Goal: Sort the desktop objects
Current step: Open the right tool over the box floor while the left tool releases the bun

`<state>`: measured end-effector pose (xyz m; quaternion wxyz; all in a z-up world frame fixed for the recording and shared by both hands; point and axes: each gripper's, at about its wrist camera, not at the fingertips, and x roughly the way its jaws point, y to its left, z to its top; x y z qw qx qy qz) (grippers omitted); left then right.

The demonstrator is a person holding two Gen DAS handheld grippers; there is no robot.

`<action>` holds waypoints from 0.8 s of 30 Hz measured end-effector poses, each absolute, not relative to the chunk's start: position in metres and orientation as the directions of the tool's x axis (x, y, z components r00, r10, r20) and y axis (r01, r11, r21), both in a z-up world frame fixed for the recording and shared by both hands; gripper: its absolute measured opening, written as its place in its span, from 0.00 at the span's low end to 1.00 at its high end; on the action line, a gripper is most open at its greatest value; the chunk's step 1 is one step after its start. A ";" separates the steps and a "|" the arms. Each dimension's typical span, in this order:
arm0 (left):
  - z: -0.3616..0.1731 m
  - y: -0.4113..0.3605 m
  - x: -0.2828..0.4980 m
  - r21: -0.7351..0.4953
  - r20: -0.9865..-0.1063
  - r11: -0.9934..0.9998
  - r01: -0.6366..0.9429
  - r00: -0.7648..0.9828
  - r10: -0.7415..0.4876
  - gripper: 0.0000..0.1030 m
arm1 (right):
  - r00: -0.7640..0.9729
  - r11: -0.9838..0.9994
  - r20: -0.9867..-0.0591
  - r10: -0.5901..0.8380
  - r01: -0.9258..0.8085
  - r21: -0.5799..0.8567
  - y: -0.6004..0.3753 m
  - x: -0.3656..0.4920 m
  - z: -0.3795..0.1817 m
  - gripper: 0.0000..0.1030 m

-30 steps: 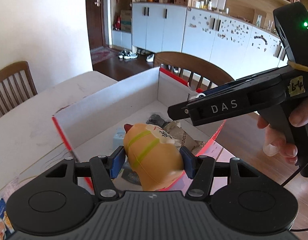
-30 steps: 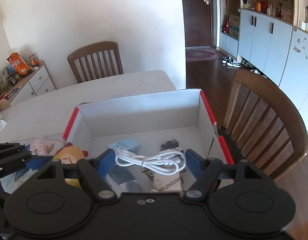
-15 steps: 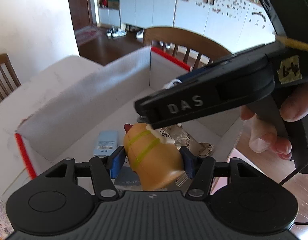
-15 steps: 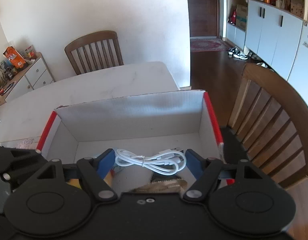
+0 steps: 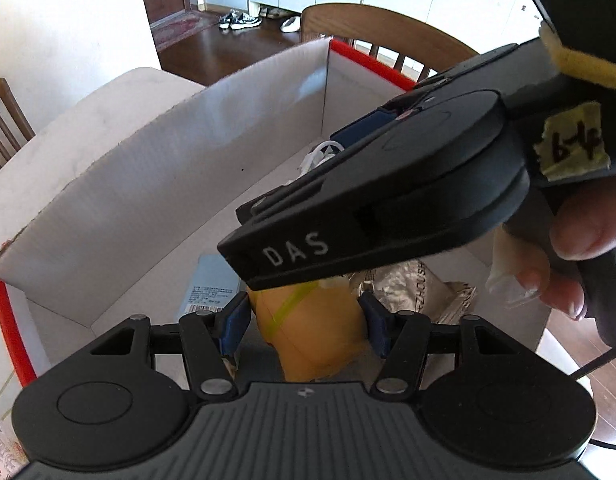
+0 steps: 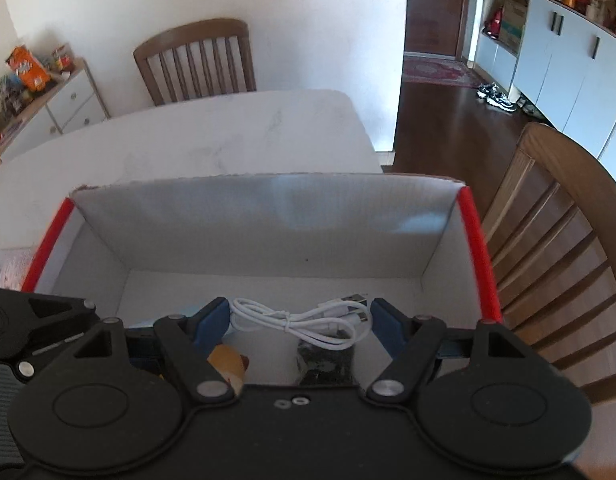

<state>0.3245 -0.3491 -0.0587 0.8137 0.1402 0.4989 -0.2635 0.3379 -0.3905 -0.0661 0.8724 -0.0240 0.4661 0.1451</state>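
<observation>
Now both loads hang over the box (image 6: 244, 232): left gripper (image 5: 306, 320) clamps the toy (image 5: 311, 336), right gripper (image 6: 300, 320) pinches the cable (image 6: 296, 320). Risk: grippers sit near each other; collision or cable snagging on release.

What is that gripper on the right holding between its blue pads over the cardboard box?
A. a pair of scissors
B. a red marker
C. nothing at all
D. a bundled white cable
D. In the right wrist view, the right gripper has a tied bundle of white cable spanning the gap between its blue pads, above the open box.
</observation>
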 end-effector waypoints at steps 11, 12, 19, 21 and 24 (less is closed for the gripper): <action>-0.068 -0.343 0.336 -0.090 -0.918 0.833 0.547 0.279 -0.282 0.58 | 0.410 0.955 -0.885 0.220 -0.275 0.110 -0.385 0.349 -0.080 0.74; -0.068 -0.342 0.337 -0.095 -0.920 0.834 0.543 0.272 -0.281 0.58 | 0.404 0.955 -0.887 0.222 -0.274 0.114 -0.385 0.349 -0.081 0.74; -0.065 -0.337 0.335 -0.125 -0.919 0.839 0.530 0.258 -0.300 0.66 | 0.398 0.951 -0.887 0.234 -0.283 0.124 -0.384 0.348 -0.080 0.78; -0.063 -0.338 0.332 -0.112 -0.917 0.837 0.535 0.270 -0.295 0.68 | 0.406 0.952 -0.883 0.236 -0.279 0.126 -0.387 0.348 -0.078 0.80; -0.057 -0.336 0.327 -0.106 -0.909 0.840 0.532 0.290 -0.299 0.69 | 0.407 0.951 -0.879 0.249 -0.275 0.143 -0.389 0.349 -0.076 0.81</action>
